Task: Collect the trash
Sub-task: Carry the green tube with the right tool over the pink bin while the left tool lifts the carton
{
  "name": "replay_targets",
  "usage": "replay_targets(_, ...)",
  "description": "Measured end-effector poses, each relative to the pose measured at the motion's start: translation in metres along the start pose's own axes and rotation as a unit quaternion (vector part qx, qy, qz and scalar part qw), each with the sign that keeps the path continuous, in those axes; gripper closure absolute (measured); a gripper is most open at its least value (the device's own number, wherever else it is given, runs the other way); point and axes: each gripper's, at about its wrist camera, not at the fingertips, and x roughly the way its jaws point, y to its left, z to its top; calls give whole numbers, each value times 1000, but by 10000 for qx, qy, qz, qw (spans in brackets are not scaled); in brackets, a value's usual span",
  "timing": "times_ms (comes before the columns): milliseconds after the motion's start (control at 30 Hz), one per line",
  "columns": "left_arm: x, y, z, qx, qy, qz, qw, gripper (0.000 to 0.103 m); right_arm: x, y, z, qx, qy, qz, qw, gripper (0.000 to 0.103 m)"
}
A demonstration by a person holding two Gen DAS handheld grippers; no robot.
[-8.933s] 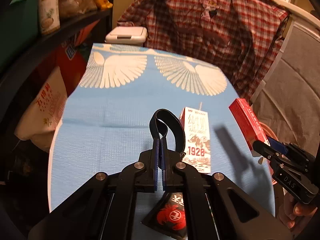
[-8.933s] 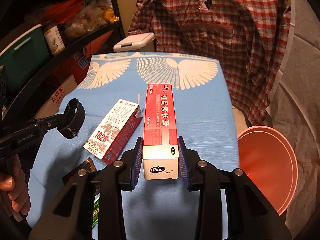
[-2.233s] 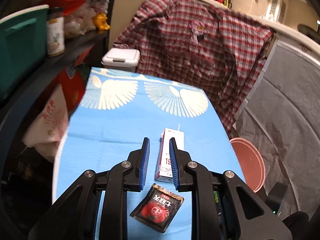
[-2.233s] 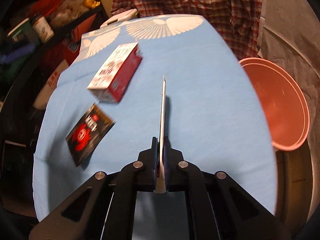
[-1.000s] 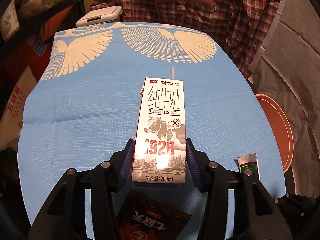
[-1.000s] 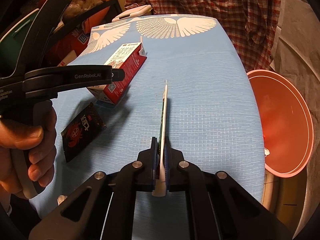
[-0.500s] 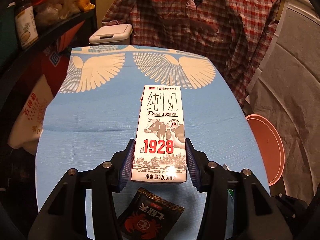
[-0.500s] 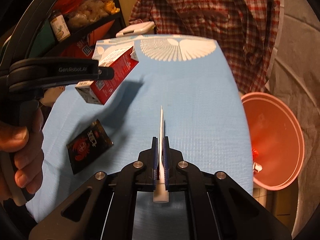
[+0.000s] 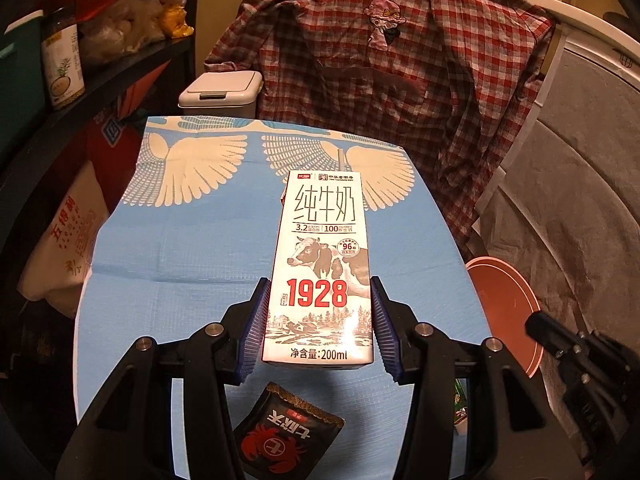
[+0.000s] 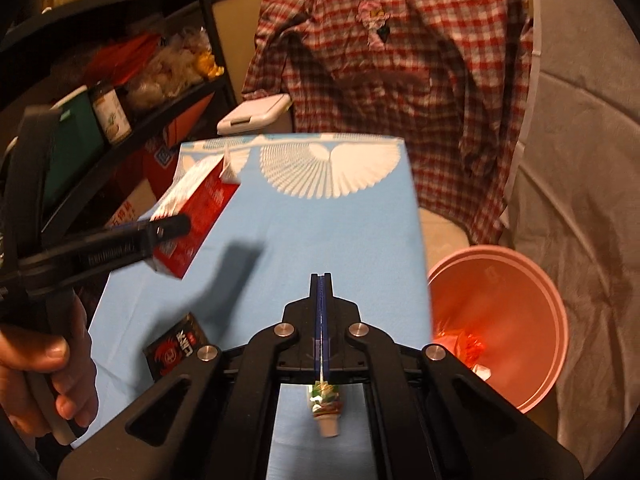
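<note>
A white and red milk carton [image 9: 320,264] hangs above the blue cloth, and my left gripper [image 9: 320,292] is shut on its lower sides. The right wrist view shows that carton [image 10: 196,208] off the table at the left. My right gripper [image 10: 321,280] is closing to a tight line, with nothing visible between its pads. A small green tube [image 10: 325,404] shows blurred just under them, cap end down. I cannot tell whether its tail is still pinched. A black snack packet [image 9: 284,436] lies on the cloth near the front edge.
A pink basin [image 10: 520,320] holding wrappers stands low at the table's right side. The blue cloth with white wings [image 9: 180,248] covers the table. A white lidded bin [image 9: 220,92] and a plaid shirt sit behind it, with a dark shelf on the left. A hand [image 10: 52,380] grips the left tool.
Both grippers have risen, and the carton is higher off the cloth. The tube no longer sticks out in front of the right pads and now shows below them.
</note>
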Motion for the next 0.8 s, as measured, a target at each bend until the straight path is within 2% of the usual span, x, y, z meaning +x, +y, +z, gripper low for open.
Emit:
replay_targets(133,0,2,1,-23,1,-12,10000,55,14,1,-5,-101,350,241,9990,103)
replay_targets(233,0,5,1,-38,0,-7,10000,55,28,9,-18,-327,592,249,9974,96)
replay_targets(267,-1,6,0,-51,-2,-5,10000,55,33,11,-24,-409,634,204,9969,84)
replay_targets(300,-1,7,0,-59,-8,-7,10000,55,38,11,-30,-476,667,153,9965,66)
replay_targets(333,-2,8,1,-55,-15,-2,10000,55,43,12,-36,-526,739,135,9958,60)
replay_targets(533,-1,10,1,-92,-8,11,10000,55,67,11,-60,-722,1266,113,9893,60)
replay_targets(633,-1,9,1,-103,-30,13,9999,55,71,18,-71,-1068,1334,-133,9852,61)
replay_targets(667,-1,8,1,-116,-34,10,9999,55,71,21,-73,-1155,1332,-197,9841,63)
replay_targets(733,-1,7,1,-125,-44,2,9999,55,71,24,-76,-1232,1330,-208,9832,75)
replay_targets(800,-2,5,2,-105,-60,-10,9999,55,70,25,-78,-1306,1285,-253,9827,75)
